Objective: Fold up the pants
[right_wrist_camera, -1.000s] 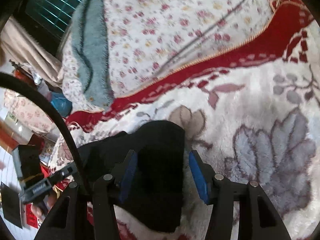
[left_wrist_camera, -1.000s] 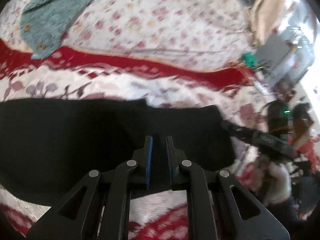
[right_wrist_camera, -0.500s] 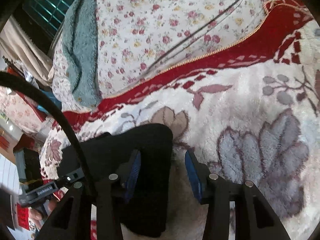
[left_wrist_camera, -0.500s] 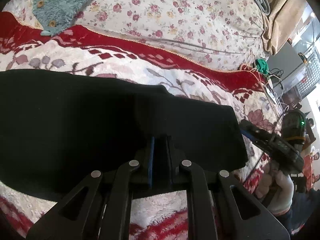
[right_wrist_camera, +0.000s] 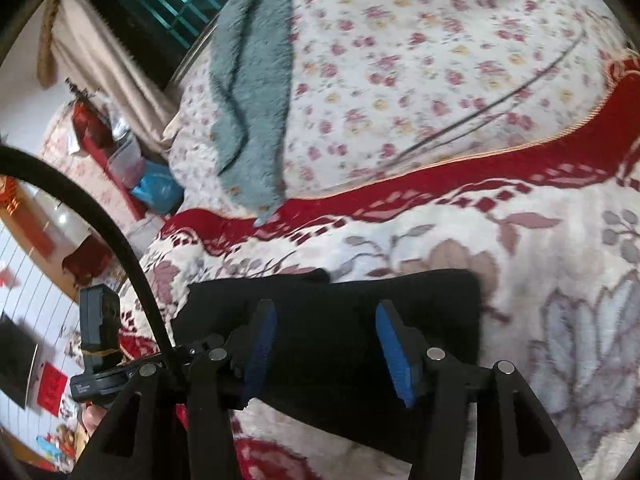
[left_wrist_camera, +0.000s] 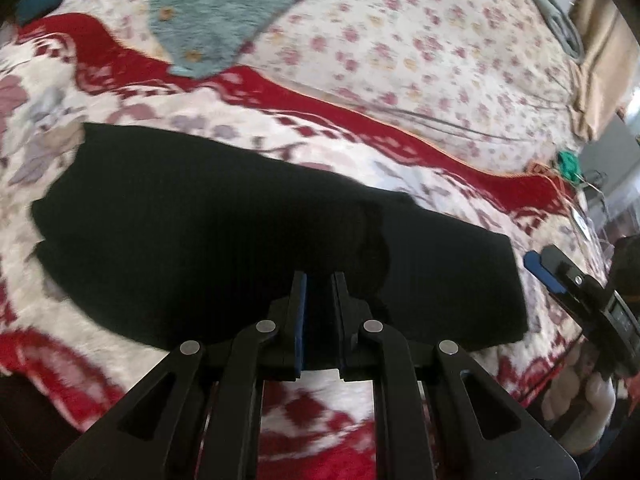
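At the near edge of my left view, my left gripper (left_wrist_camera: 320, 276) is pinching the hem of the black pants (left_wrist_camera: 200, 232), its jaws standing almost together with only dark cloth filling the thin gap. The pants are lying flat as a long dark band across the plush red-and-white blanket (left_wrist_camera: 320, 412), running from nine o'clock to three o'clock, with a soft crease showing just past my fingertips toward one o'clock. At three o'clock, just off the end of the band, my right gripper (left_wrist_camera: 560, 276) is hovering with one blue pad showing.

In my right view, that gripper (right_wrist_camera: 326, 308) is standing with its jaws apart, having just been opening; the blue pads (right_wrist_camera: 262, 344) are framing the pants (right_wrist_camera: 328, 360) without pressing on them, and the cloth is lying under the gap. A black cable (right_wrist_camera: 100, 220) is arching from nine o'clock down toward seven o'clock.

Beyond the pants, the blanket's red border is sweeping across the bed. Past it, a quilt with small flowers (left_wrist_camera: 400, 40) is spreading toward twelve o'clock, and a teal fleece garment (left_wrist_camera: 224, 20) with buttons is lying on it at eleven o'clock. Farthest away in my right view, a beige curtain (right_wrist_camera: 100, 60) is hanging at ten o'clock beside a green window grille (right_wrist_camera: 172, 0).
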A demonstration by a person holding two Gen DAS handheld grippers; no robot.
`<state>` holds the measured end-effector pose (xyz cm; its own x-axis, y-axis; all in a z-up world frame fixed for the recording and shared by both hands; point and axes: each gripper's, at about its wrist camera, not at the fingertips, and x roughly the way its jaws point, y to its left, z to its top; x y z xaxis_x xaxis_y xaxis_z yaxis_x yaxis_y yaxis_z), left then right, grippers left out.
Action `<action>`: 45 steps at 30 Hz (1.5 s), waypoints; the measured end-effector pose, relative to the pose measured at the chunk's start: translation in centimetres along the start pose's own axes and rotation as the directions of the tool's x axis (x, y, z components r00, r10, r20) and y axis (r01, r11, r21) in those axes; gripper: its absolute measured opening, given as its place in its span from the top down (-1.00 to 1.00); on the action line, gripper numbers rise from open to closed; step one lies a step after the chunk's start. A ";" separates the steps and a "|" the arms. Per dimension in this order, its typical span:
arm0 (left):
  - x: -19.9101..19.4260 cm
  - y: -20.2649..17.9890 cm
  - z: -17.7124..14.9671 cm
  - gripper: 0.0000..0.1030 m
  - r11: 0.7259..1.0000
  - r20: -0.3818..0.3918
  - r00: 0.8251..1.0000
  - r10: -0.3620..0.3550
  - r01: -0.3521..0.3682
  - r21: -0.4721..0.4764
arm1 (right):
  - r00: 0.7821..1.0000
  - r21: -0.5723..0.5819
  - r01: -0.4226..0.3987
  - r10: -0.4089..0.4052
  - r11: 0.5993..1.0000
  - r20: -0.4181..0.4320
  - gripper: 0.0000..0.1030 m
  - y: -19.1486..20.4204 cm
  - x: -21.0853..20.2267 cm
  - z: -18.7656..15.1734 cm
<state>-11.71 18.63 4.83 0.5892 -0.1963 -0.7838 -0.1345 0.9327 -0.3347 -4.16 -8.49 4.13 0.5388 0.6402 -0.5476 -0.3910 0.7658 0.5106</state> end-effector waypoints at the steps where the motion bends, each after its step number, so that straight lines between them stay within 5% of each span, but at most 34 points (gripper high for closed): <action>1: -0.3 0.3 -0.1 0.80 1.000 0.006 1.000 0.015 -0.014 -0.007 | 1.000 -0.005 -0.009 0.009 1.000 -0.009 0.00 0.4 0.4 -0.1; 8: -1.7 2.3 -0.7 0.66 0.995 0.037 0.995 0.094 -0.093 -0.033 | 0.997 -0.069 -0.065 0.061 0.996 -0.054 -0.14 3.6 2.8 -1.0; 13: -2.5 3.3 -1.0 0.07 0.993 0.058 0.993 0.103 -0.100 -0.057 | 0.991 -0.132 -0.105 0.093 0.986 -0.093 -0.21 6.0 4.4 -1.4; 22: -3.4 5.2 -1.3 0.06 0.987 0.069 0.989 0.134 -0.126 -0.102 | 0.981 -0.179 -0.149 0.122 0.973 -0.151 -0.21 8.6 6.6 -1.8; 35: -4.9 11.8 -2.8 0.07 0.950 0.045 0.996 0.077 -0.059 -0.307 | 0.963 -0.181 -0.198 0.157 0.963 -0.220 -0.21 10.3 9.6 -2.4; 45: -4.0 12.9 -2.2 0.06 0.928 0.058 0.998 0.040 -0.016 -0.373 | 0.960 -0.250 -0.220 0.163 0.943 -0.228 -0.21 12.5 11.2 -2.3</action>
<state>-17.58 30.83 2.48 0.6285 -0.1408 -0.7650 -0.4315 0.7552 -0.4934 -4.77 8.35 2.85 0.2833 0.7533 -0.5935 -0.6738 0.5968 0.4358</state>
